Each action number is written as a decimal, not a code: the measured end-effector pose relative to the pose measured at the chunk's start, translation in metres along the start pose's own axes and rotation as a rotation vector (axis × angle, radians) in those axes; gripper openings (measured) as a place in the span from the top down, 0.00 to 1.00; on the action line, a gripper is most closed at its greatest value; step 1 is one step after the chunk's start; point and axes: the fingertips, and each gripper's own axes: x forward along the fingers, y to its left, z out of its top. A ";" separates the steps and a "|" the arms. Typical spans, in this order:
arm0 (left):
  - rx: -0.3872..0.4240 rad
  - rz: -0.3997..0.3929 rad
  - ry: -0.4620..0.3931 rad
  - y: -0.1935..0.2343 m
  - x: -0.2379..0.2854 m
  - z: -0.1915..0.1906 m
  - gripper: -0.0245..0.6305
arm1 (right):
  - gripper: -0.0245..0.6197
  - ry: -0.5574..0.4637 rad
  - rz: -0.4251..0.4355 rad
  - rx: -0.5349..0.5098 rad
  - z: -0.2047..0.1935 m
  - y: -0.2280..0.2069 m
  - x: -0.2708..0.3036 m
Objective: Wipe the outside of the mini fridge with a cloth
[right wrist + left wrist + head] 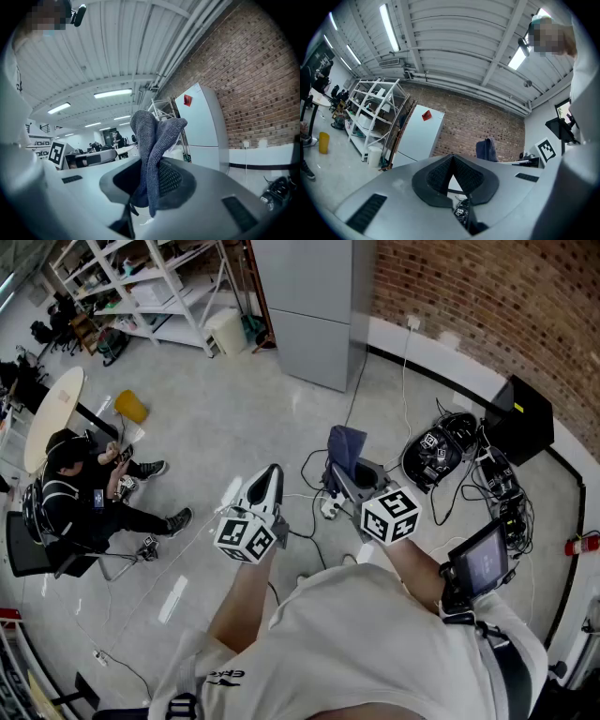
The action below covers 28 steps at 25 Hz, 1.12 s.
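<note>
The mini fridge (314, 310) is a tall pale grey box that stands against the brick wall, a few steps ahead of me. It shows white with a red sticker in the left gripper view (419, 136) and in the right gripper view (202, 129). My right gripper (352, 474) is shut on a blue-grey cloth (345, 446), which sticks up out of the jaws (152, 140). My left gripper (272, 474) is shut with nothing in it, its tips meeting (451, 157). Both are held in the air well short of the fridge.
A person (89, 493) sits on the floor at the left, near a round table (52, 413) and a yellow bin (131, 407). White shelving (150, 282) stands at the back left. Cables and gear (450, 451) and a black box (520, 418) lie on the floor at the right.
</note>
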 end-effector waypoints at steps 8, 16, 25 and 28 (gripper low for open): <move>0.004 0.029 -0.001 -0.001 0.005 -0.006 0.96 | 0.85 -0.012 0.027 0.004 -0.001 -0.007 0.002; 0.029 0.087 -0.009 0.000 0.021 -0.003 0.96 | 0.85 -0.017 0.089 0.021 0.008 -0.024 0.016; 0.010 0.170 -0.026 0.010 0.031 -0.003 0.96 | 0.85 -0.010 0.183 0.023 0.016 -0.037 0.040; 0.000 0.189 -0.045 0.025 0.026 0.001 0.96 | 0.85 -0.010 0.203 0.022 0.017 -0.031 0.055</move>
